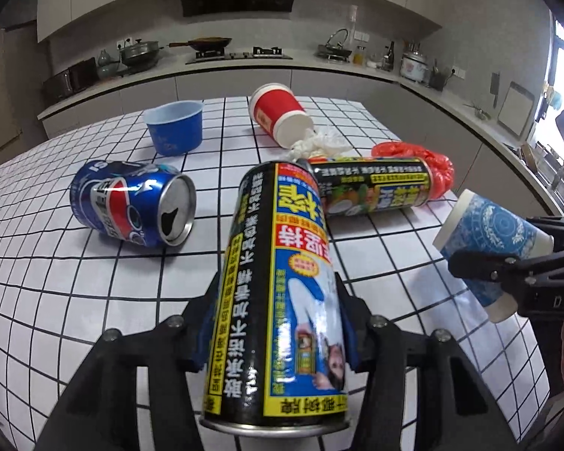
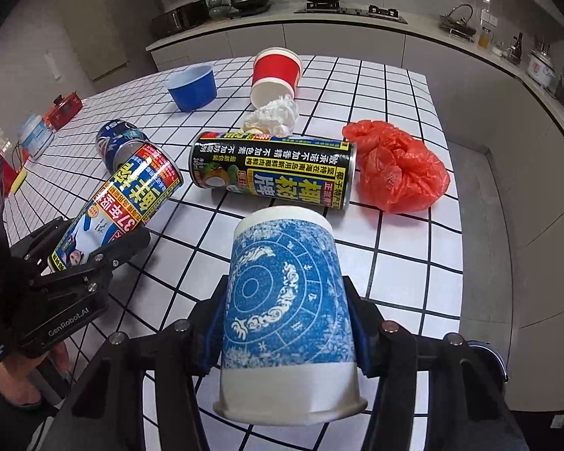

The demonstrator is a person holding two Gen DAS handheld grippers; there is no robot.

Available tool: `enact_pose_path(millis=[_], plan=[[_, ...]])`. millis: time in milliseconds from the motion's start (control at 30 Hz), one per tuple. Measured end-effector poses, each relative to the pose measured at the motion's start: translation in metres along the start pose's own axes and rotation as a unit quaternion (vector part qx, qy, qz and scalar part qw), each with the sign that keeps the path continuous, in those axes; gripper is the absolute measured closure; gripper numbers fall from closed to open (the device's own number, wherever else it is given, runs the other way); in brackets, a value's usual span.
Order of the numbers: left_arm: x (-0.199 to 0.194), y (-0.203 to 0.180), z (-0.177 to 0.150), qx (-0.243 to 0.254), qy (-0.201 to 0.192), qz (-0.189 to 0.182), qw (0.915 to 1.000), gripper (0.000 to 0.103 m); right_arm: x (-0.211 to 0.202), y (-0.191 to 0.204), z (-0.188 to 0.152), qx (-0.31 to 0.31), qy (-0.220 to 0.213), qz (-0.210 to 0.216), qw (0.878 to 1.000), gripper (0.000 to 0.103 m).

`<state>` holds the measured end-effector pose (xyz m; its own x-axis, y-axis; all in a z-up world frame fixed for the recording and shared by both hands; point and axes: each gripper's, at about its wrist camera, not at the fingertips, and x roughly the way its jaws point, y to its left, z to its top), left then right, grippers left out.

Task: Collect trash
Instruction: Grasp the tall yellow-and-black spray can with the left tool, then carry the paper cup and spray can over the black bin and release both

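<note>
My left gripper (image 1: 278,323) is shut on a black and yellow drink can (image 1: 278,282) and holds it above the checked table (image 1: 75,300); the can also shows in the right wrist view (image 2: 124,203). My right gripper (image 2: 285,323) is shut on a blue patterned paper cup (image 2: 285,293), which shows at the right of the left wrist view (image 1: 488,240). On the table lie a second black and yellow can (image 2: 274,169), a blue Pepsi can (image 1: 131,203), a red plastic bag (image 2: 398,165), a crumpled white tissue (image 2: 274,112), a tipped red paper cup (image 2: 276,75) and a blue bowl (image 2: 193,86).
The table's right edge (image 2: 458,188) drops to the floor. A kitchen counter (image 1: 244,71) with a stove, pans and pots runs behind and to the right. Red items (image 2: 62,109) and a blurred container sit at the table's far left.
</note>
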<state>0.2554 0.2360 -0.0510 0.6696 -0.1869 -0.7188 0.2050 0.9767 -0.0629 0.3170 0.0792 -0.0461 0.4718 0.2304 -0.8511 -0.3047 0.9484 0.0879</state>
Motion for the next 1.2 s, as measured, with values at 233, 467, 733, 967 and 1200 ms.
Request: enact_pose_path(millis=[233,467,733,967,1200], plan=[[-0.016,-0.021,-0.002,-0.004,-0.013,-0.001,0.9999,0.050,-0.023,-0.007,-0.007,-0.004,-0.021,0.004,1.000,0.046],[-0.028,-0.049,-0.005,-0.007,-0.022,0.005,0.9997,0.050,-0.048,-0.025,-0.019,-0.005,-0.040,0.008,0.999,0.046],[-0.037,-0.098,-0.008,-0.009,-0.033,0.009,0.9994,0.050,-0.075,-0.069,-0.040,0.002,-0.051,0.012,0.999,0.046],[-0.036,-0.155,-0.007,-0.002,-0.034,-0.002,0.9994,0.050,-0.103,-0.127,-0.063,0.018,-0.058,0.003,0.998,0.046],[-0.028,-0.216,-0.004,0.015,-0.035,-0.025,0.9990,0.050,-0.125,-0.187,-0.089,0.040,-0.057,-0.012,0.997,0.046]])
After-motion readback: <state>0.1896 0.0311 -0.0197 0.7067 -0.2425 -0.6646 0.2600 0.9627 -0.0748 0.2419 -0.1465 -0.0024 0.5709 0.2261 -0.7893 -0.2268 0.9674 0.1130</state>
